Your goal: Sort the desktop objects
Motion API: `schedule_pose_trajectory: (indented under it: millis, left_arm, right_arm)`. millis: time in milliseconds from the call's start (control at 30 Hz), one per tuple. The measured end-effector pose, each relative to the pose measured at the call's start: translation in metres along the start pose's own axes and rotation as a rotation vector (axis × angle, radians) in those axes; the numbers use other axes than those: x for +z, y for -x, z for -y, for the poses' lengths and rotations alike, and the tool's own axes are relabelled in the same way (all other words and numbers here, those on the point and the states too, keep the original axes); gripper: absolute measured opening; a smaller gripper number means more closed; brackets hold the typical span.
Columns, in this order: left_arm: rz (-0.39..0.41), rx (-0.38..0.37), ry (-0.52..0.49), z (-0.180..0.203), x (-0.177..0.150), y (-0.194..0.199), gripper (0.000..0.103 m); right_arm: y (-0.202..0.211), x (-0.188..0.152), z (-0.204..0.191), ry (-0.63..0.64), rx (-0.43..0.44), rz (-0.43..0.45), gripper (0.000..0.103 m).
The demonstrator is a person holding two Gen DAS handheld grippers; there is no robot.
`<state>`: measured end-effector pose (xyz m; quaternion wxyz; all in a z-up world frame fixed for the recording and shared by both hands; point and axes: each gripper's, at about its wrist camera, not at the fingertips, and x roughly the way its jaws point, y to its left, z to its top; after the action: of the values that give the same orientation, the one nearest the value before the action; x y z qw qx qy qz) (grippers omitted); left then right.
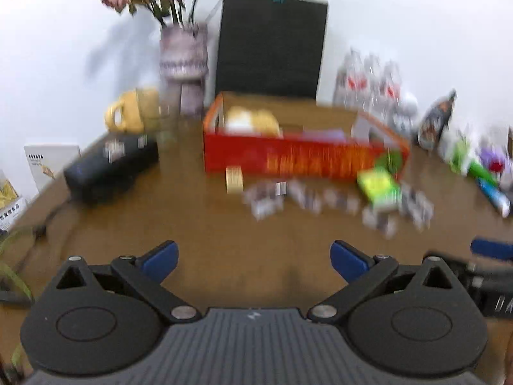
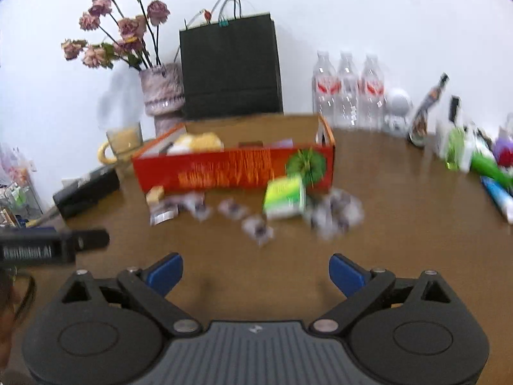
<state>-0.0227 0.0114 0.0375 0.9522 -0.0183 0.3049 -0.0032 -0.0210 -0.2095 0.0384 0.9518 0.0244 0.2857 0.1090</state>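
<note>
An open red cardboard box [image 1: 288, 157] stands mid-table with a yellow-white item and some purple ones inside. In front of it lie several small purple-white wrapped pieces [image 1: 320, 199], a green-yellow packet [image 1: 378, 186] and a small beige block [image 1: 234, 178]. My left gripper [image 1: 255, 256] hovers open and empty over bare table, short of them. The right wrist view shows the same box [image 2: 234, 170], packet [image 2: 285, 199], wrapped pieces [image 2: 256, 224] and block [image 2: 155, 194]. My right gripper [image 2: 256, 272] is open and empty, also short of them. Both views are blurred.
Behind the box stand a vase of dried roses [image 2: 162, 93], a black paper bag [image 2: 231, 70], a yellow mug [image 2: 121, 144] and three water bottles [image 2: 348, 89]. A black case [image 2: 86, 191] lies at the left. Tubes and small packs [image 2: 481, 163] crowd the right edge.
</note>
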Motion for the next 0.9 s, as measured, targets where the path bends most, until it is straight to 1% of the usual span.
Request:
schedule_pose_trajectory:
  millis: [33, 133, 267, 367, 467, 633, 733, 900]
  left_arm:
    - [0.004, 0.011, -0.014, 0.002, -0.007, -0.001, 0.103]
    - [0.008, -0.005, -0.035, 0.004, -0.014, -0.006, 0.103]
    - [-0.03, -0.032, -0.027, 0.004, -0.017, -0.018, 0.103]
    - [-0.036, -0.031, -0.056, 0.006, -0.021, -0.022, 0.103]
    - [-0.045, -0.034, -0.06, 0.007, -0.024, -0.022, 0.103]
    - [-0.078, -0.028, -0.091, 0.011, -0.026, -0.028, 0.103]
    - [-0.083, -0.034, -0.089, 0.011, -0.027, -0.028, 0.103]
    - [-0.085, -0.034, -0.083, 0.009, -0.027, -0.029, 0.103]
  right_arm:
    - [-0.001, -0.005, -0.002, 0.014, -0.013, 0.005, 0.098]
    - [-0.005, -0.012, -0.004, 0.021, -0.045, 0.012, 0.098]
    - [-0.016, -0.012, -0.002, -0.006, -0.037, -0.015, 0.098]
    - [-0.02, -0.016, -0.002, 0.007, -0.047, -0.033, 0.098]
    - [-0.023, -0.018, -0.003, 0.01, -0.049, -0.048, 0.098]
    - [-0.029, -0.019, -0.004, 0.008, -0.065, -0.08, 0.099]
    - [-0.034, -0.019, -0.004, 0.006, -0.077, -0.111, 0.1]
    - [-0.037, -0.021, -0.01, 0.034, -0.092, -0.127, 0.103]
